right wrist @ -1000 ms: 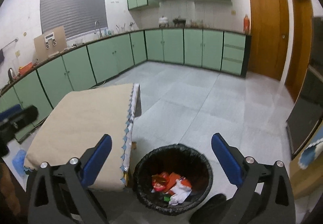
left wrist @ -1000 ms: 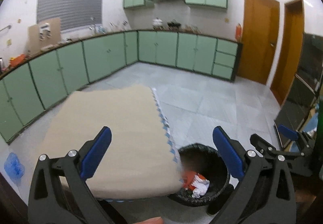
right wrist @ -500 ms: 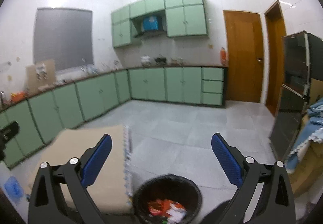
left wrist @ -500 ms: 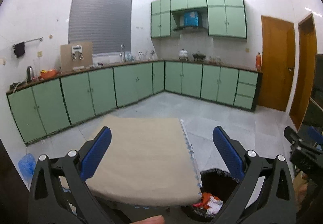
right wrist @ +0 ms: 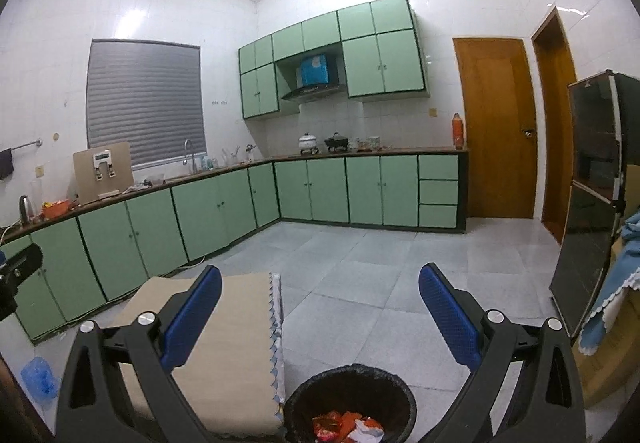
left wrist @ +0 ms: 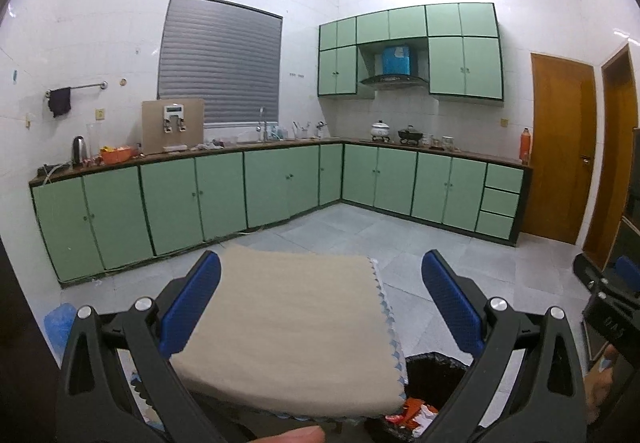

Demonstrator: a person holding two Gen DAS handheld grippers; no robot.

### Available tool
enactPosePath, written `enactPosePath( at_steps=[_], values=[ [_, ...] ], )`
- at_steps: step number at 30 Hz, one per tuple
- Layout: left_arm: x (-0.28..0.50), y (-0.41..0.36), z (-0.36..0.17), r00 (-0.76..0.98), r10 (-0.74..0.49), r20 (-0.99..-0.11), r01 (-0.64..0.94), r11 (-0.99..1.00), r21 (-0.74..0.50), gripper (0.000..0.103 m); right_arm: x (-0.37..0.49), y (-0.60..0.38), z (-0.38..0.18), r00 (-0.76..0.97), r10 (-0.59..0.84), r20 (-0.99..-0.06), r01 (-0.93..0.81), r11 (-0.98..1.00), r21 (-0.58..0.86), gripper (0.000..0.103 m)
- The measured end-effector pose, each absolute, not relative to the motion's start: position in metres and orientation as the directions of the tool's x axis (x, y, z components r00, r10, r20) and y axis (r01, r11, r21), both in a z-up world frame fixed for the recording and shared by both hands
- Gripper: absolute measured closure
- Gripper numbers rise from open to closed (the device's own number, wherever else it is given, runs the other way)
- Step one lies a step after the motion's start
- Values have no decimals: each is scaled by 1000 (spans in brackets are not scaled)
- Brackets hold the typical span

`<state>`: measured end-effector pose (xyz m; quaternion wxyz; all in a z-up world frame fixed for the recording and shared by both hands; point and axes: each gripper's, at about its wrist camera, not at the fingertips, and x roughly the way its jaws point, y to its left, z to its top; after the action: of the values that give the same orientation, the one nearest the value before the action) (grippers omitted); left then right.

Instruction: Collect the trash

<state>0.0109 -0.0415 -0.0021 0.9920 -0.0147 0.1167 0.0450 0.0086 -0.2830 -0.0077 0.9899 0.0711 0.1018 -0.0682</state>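
Trash (right wrist: 349, 428), red and white wrappers and crumpled paper, lying in the black-lined bin (right wrist: 304, 401) on the tiled floor (right wrist: 360, 267), just beside the corner of the cloth-covered worktop (right wrist: 236, 363). Left hand-held gripper (left wrist: 320, 303) spread wide with nothing between the blue pads (left wrist: 192, 307), raised and aimed over the beige cloth toward the green cabinets (left wrist: 168, 203). Right hand-held gripper (right wrist: 320, 307) likewise apart and empty, pointed across the floor with the bin low in its view. No loose scrap visible on the cloth or on the floor nearby; only a blue bag (right wrist: 38, 381) slumped against the lower cabinets to the left, too small to tell whether rubbish or not. Judged from this: collecting step apparently finished or nearly so, both tools free and lifted away from the bin, likely a scan for leftovers. Next move, if any: tip the views back down, sweep worktop edges and floor for a missed piece, approach it with jaws kept apart, close on it, carry to the bin mouth. Otherwise, simply stop.
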Motion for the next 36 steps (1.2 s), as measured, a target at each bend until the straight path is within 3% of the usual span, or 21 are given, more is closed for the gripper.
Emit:
enactPosePath(
  at_steps=[7,36],
  values=[
    [1,-43,4,972,137,-191,-140,990,-5,6,4,-278,-6,950,-247,-191,267,960,86,6],
    [18,-28,-21,967,93,-236,-97,995,-5,5,26,-280,-21,903,-316,-291,349,935,65,6]
  ],
)
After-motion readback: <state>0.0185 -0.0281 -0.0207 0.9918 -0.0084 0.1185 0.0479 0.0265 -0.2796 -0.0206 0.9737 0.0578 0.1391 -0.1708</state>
